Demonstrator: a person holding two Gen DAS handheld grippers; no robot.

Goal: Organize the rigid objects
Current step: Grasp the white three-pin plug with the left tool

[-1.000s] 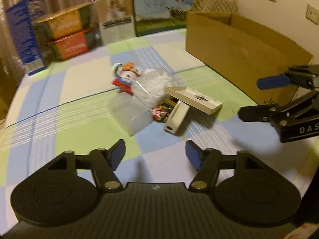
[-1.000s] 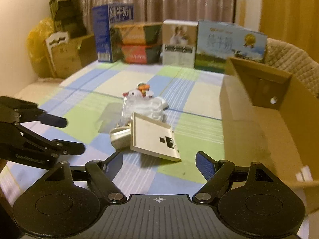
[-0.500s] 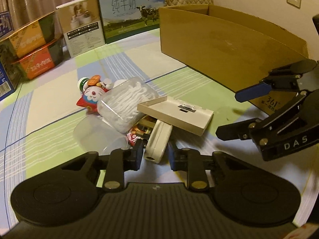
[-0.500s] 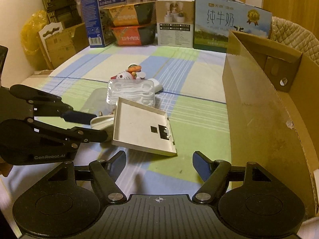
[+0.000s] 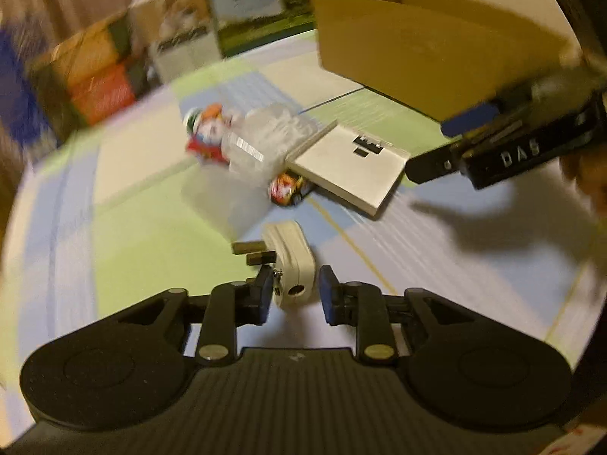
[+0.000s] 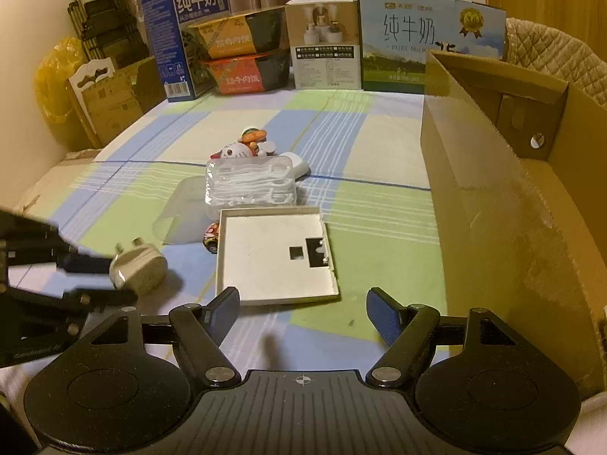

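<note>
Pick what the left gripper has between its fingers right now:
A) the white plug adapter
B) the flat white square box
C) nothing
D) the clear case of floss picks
A: the left gripper is shut on the white plug adapter, held apart from the pile.

Two close wrist views, shared tabletop [image 6: 379, 197]
</note>
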